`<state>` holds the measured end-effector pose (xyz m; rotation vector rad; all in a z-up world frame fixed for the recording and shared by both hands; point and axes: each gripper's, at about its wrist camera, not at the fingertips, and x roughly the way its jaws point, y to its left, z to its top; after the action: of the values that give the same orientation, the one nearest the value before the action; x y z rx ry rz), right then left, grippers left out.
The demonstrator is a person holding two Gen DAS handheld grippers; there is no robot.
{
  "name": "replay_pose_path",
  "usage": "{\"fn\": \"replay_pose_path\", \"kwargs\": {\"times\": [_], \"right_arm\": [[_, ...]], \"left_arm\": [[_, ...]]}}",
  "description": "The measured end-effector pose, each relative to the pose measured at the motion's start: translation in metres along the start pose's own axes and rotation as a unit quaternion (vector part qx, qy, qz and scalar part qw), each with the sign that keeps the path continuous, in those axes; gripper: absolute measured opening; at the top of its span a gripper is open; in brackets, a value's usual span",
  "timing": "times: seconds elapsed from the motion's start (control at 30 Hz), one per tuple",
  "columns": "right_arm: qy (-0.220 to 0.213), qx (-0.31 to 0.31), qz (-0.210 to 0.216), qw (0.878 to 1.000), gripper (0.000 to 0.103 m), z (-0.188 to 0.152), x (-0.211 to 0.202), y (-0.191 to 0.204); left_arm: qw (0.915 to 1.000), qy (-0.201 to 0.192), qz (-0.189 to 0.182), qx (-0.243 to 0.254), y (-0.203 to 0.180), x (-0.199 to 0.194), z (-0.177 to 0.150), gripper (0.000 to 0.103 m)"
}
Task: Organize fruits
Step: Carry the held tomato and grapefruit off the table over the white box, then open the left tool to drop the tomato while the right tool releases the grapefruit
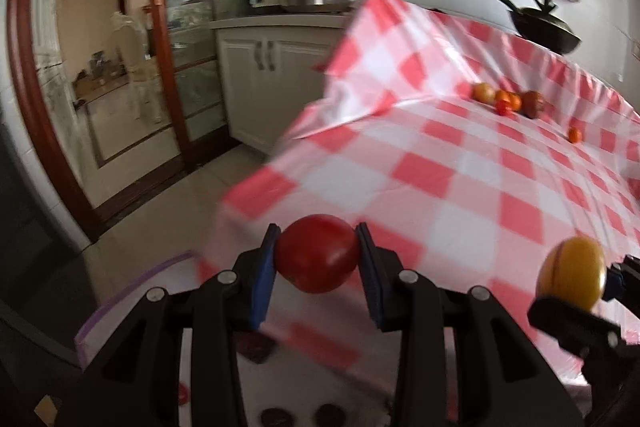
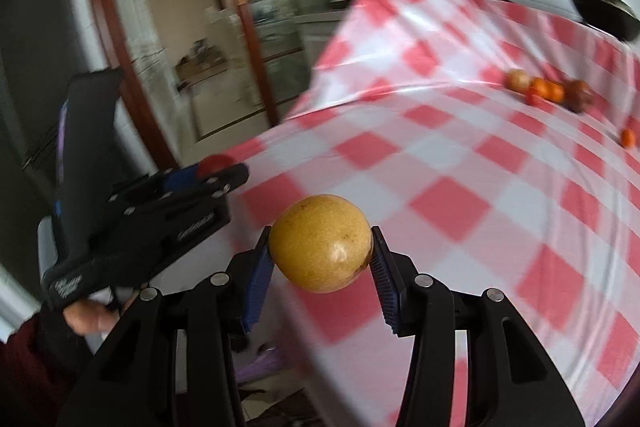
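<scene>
From my left wrist camera, my left gripper (image 1: 318, 253) is clamped on a red tomato (image 1: 317, 251), its blue pads (image 1: 265, 275) pressed against both sides, held in the air just off the near edge of the checked tablecloth (image 1: 460, 167) that covers the surface. To the right of the tomato, my right gripper (image 1: 576, 287) carries a yellow round fruit (image 1: 573, 273). Far across the tablecloth from the tomato lies a small cluster of fruit (image 1: 508, 99), with one lone orange fruit (image 1: 575, 134) to its right. A dark pan (image 1: 544, 27) sits beyond the cluster. Below the tomato lies a clear bag with a purple edge (image 1: 132, 287).

From my right wrist camera, my right gripper (image 2: 320, 251) is closed on the yellow fruit (image 2: 320, 243), pads on either side, above the near part of the tablecloth (image 2: 480, 187). Left of the yellow fruit, my left gripper (image 2: 208, 171) holds the tomato (image 2: 212, 163), and my hand (image 2: 88, 315) grips its handle. The fruit cluster (image 2: 550, 91) lies far beyond the yellow fruit.
</scene>
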<state>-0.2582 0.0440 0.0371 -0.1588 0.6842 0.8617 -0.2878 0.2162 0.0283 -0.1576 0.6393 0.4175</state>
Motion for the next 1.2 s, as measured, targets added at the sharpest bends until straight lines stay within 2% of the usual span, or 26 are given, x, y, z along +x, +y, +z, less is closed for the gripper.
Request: {"fn": "replay_pose_path", "kwargs": {"times": [0.27,0.43,0.53,0.63,0.77,0.87,0.97,1.03,1.2], "right_arm": [[0.042,-0.092,0.027,0.994,0.047,-0.011,0.025,0.065],[0.074,-0.177,0.052,0.980,0.047,-0.029,0.045,0.112],[0.108,-0.218,0.060,0.968,0.047,-0.046,0.068,0.134],[0.151,-0.229,0.060,0.960,0.047,-0.062,0.094,0.142],[0.204,-0.243,0.041,0.948,0.047,-0.078,0.131,0.149],[0.229,-0.259,0.028,0.938,0.047,-0.086,0.150,0.154],[0.255,-0.281,0.019,0.925,0.047,-0.096,0.168,0.160],[0.270,-0.288,0.015,0.919,0.047,-0.102,0.177,0.164],[0.290,-0.300,0.009,0.909,0.047,-0.110,0.193,0.166]], "left_arm": [[0.9965,0.022,0.068,-0.043,0.072,-0.001,-0.039,0.038],[0.9903,0.057,0.102,-0.076,0.113,0.011,-0.072,0.038],[0.9855,0.088,0.113,-0.090,0.129,0.026,-0.084,0.038],[0.9796,0.126,0.124,-0.096,0.141,0.045,-0.096,0.038],[0.9701,0.176,0.132,-0.103,0.155,0.068,-0.114,0.038],[0.9618,0.208,0.139,-0.111,0.165,0.081,-0.130,0.038],[0.9559,0.230,0.146,-0.109,0.169,0.089,-0.138,0.038],[0.9550,0.234,0.146,-0.109,0.171,0.090,-0.138,0.039],[0.9507,0.250,0.152,-0.104,0.169,0.099,-0.137,0.039]]}}
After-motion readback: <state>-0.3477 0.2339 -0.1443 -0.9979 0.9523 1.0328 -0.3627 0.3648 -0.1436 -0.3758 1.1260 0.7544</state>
